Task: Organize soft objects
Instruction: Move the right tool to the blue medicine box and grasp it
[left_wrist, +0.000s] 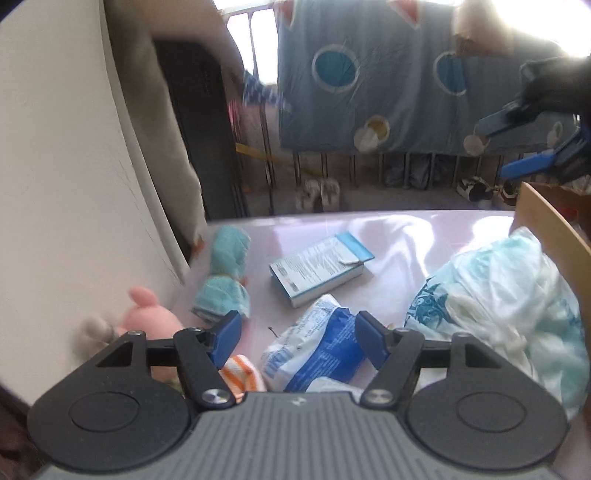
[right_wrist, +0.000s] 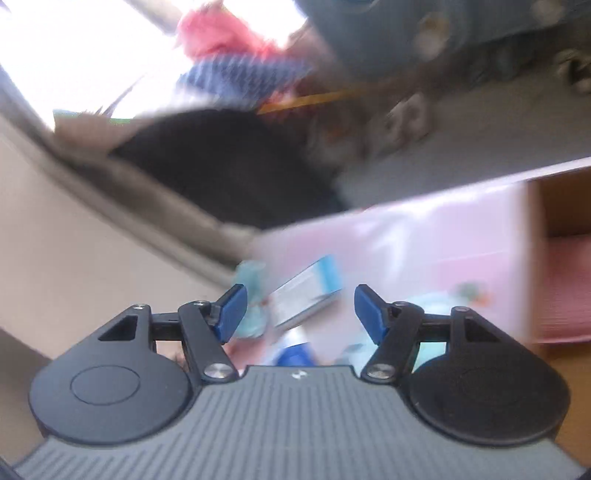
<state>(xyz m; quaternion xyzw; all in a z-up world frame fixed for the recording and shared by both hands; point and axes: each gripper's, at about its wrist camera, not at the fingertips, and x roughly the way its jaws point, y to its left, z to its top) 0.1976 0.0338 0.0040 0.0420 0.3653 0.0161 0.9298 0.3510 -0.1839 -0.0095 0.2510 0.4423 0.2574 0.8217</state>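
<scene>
The blue and white soft pack lies low in the frame's centre on the pink table, between the spread, empty fingers of the left gripper. To grip well, I would lower over its middle, then close slowly. The right gripper, upper right, is also apart and empty. The cardboard box, at right, shows only a pinkish inside.
</scene>
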